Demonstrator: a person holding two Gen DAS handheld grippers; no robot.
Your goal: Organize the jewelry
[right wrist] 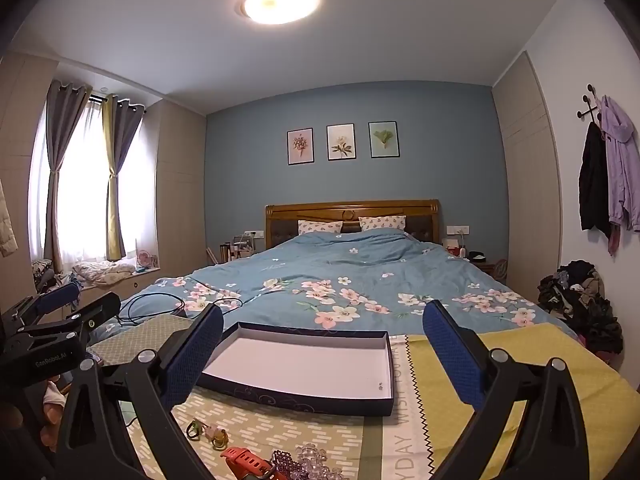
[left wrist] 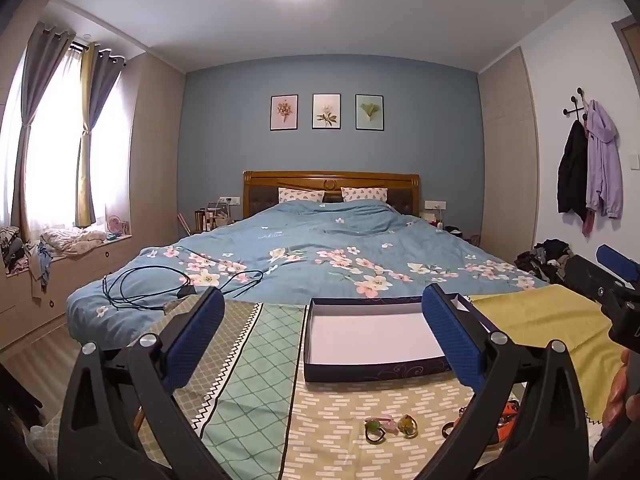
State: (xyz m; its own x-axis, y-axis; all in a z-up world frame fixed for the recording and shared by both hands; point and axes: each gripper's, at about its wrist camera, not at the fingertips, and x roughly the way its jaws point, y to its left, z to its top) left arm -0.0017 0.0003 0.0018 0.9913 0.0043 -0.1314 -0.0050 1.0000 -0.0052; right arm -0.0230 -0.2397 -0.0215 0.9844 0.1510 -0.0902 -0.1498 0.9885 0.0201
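Both hand-held grippers up over the worktop, facing the bed point(left wrist: 320, 248). Left hand-held gripper point(left wrist: 324, 336) w/ jaws spread wide, nothing btwn the blue pads point(left wrist: 192, 340). Right hand-held gripper point(right wrist: 320, 356) same: jaws wide apart, nothing held. Each visible at the edge of the other's view, left one at far left in the right wrist view, right one at far right in the left wrist view.

Worktop covered w/ patterned cloth point(left wrist: 248, 380), green/beige panels, plus yellow cloth point(right wrist: 520, 364) on the right side. Shallow navy box point(right wrist: 300, 398) w/ white inside sitting on the cloths, open top, at the far side of the worktop nr the bed. One tiny item point(right wrist: 379, 387) inside nr its right front corner, too small to identify.

Jewelry on the patterned cloth, nearer than the box, outside it:
- two rings w/ green and amber stones point(left wrist: 390, 428), just beside each other
- orange watch strap point(right wrist: 248, 462) at bottom edge
- purple beaded piece point(right wrist: 284, 462) touching the strap
- clear bead bracelet point(right wrist: 314, 458) just right of that

Black cable point(left wrist: 152, 288) coiled on the bed's floral duvet, left side. Jackets point(right wrist: 608, 184) hanging on wall hooks at right.
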